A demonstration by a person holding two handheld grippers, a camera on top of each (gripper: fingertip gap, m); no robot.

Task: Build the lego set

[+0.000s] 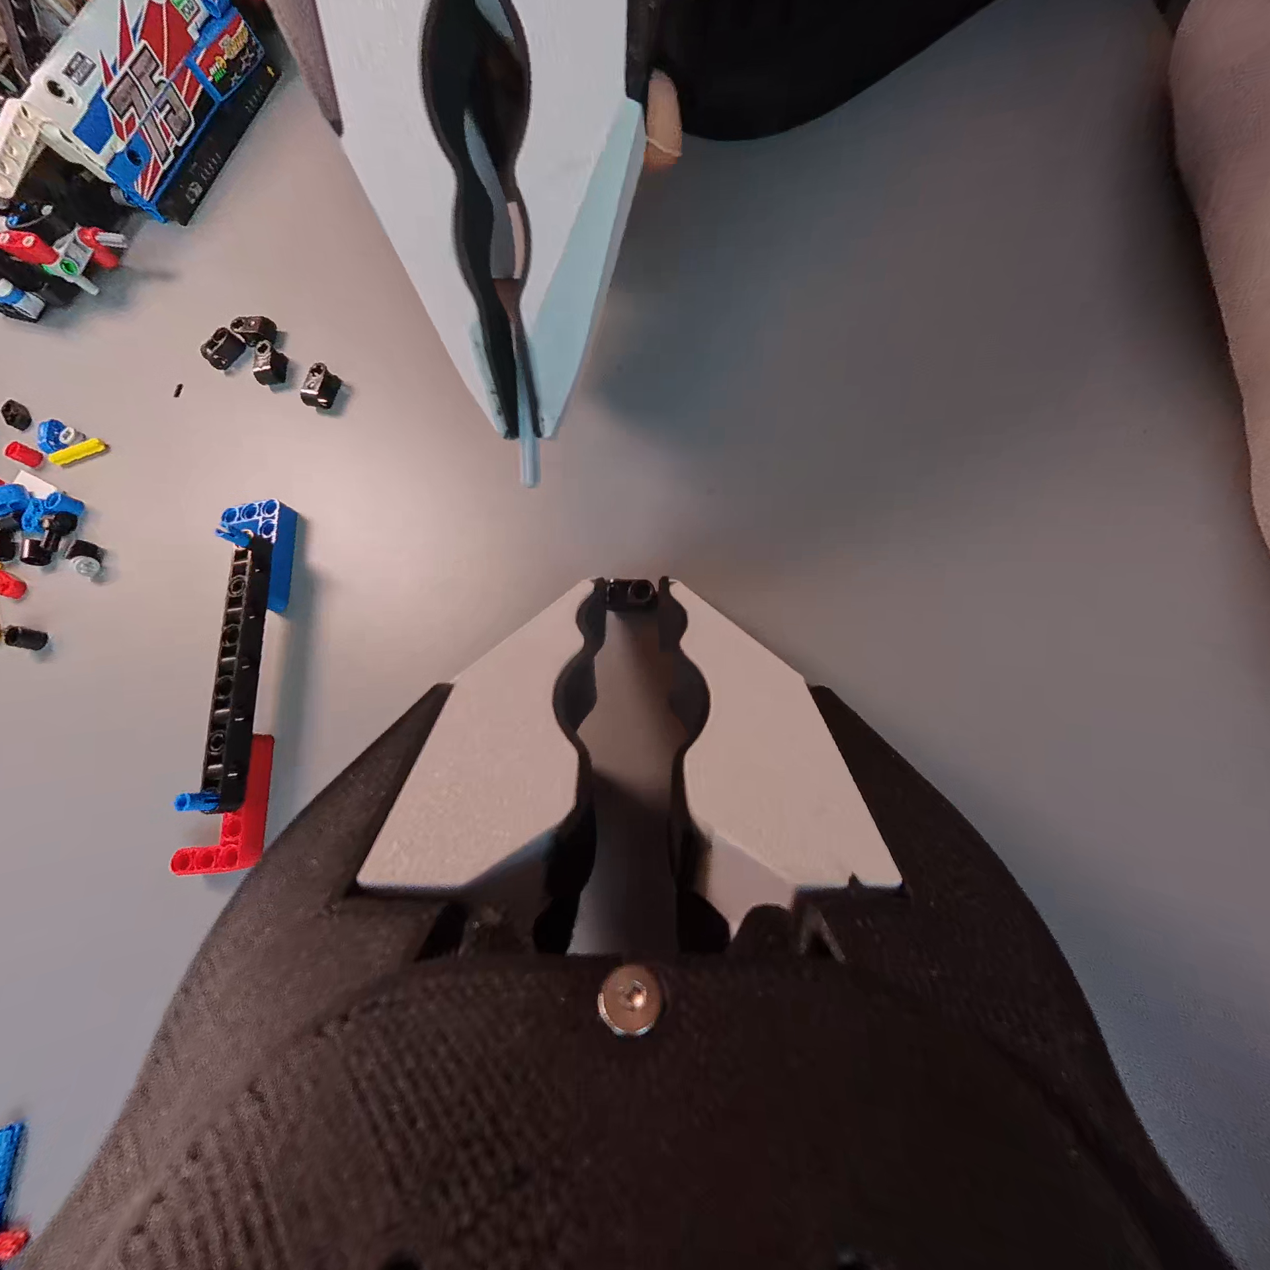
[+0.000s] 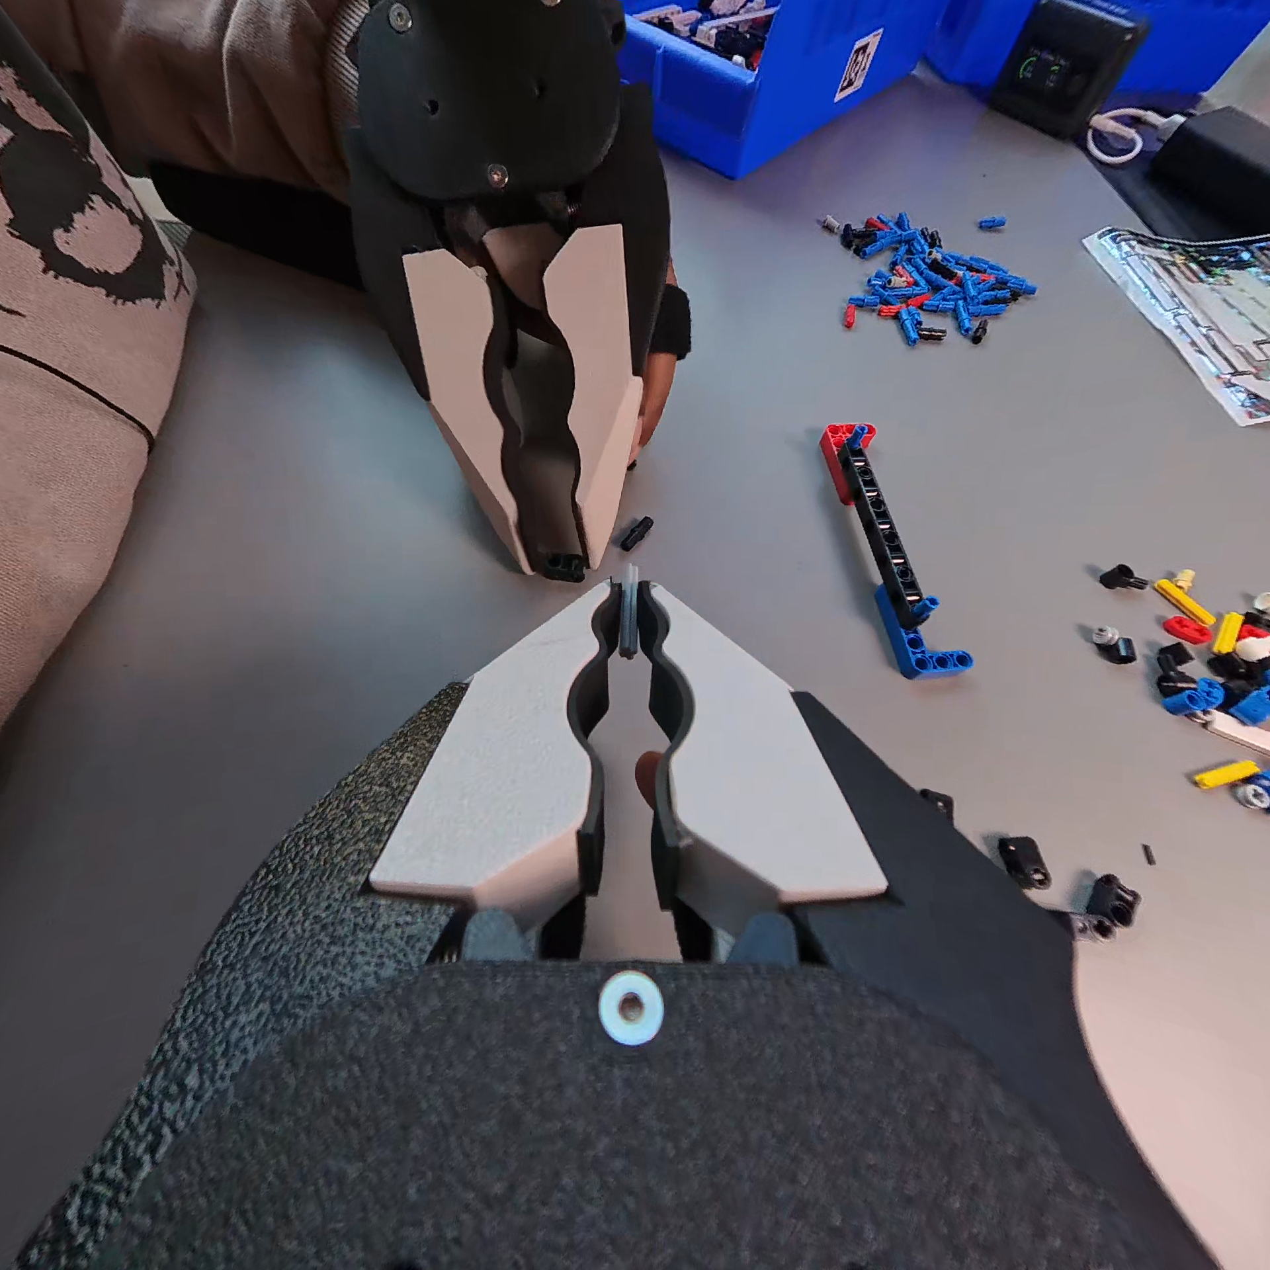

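Note:
My left gripper (image 1: 631,585) is shut on a small black connector piece (image 1: 632,591) just above the grey table; it also shows in the right wrist view (image 2: 562,565) with the black piece (image 2: 565,563) at its tips. My right gripper (image 2: 627,585) is shut on a thin light grey axle (image 2: 628,622), tips pointing at the left gripper, a short gap apart. In the left wrist view the right gripper (image 1: 526,433) shows the axle (image 1: 530,460) sticking out. A black beam assembly with red and blue L-pieces (image 1: 237,687) (image 2: 886,543) lies flat on the table.
A loose black pin (image 2: 636,533) lies beside the left gripper. A pile of blue, red and black pins (image 2: 934,282), scattered small parts (image 2: 1216,660) (image 1: 268,354), a blue bin (image 2: 742,75), an instruction sheet (image 2: 1196,302) and the set's box (image 1: 144,103) surround the work spot. A person's sleeve (image 2: 62,412) lies at the left. The gap from one gripper's tips to the other's is roughly 5 centimeters.

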